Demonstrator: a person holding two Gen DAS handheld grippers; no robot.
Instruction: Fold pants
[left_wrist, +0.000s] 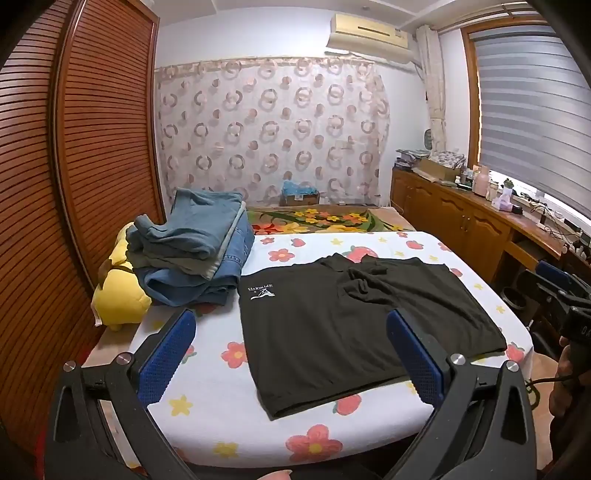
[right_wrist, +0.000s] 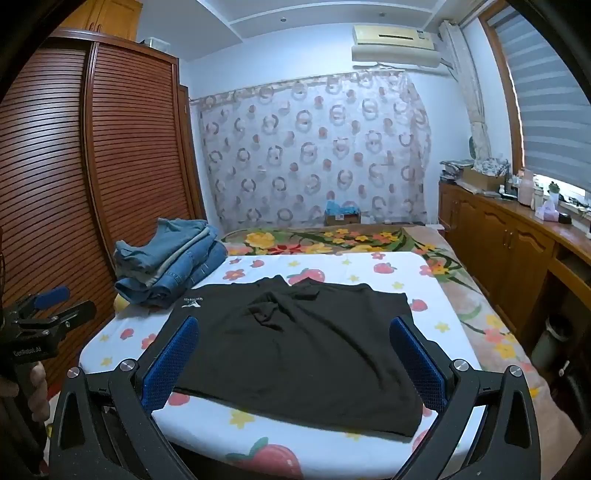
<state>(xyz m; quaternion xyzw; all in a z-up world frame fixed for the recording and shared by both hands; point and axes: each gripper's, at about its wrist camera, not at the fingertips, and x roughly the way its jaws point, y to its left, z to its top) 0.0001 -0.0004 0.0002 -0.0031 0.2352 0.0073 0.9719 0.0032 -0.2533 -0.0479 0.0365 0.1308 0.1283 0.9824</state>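
Black pants (left_wrist: 354, 317) lay flat mid-bed (left_wrist: 332, 428), hem near front edge. Likely light, soft, limp cloth; would sag and wrinkle. Best pinched at corners of near hem. Left gripper (left_wrist: 291, 354) and right gripper (right_wrist: 295, 362) both wide, empty, hovering over front edge.

The black, soft-knit pair of pants (left_wrist: 354, 325) lies spread flat before me on the bed's flower-printed white sheet (left_wrist: 229, 402), unfolded. A small white logo sits near its far left corner, and the fabric bunches into wrinkles along the far edge, near the middle.
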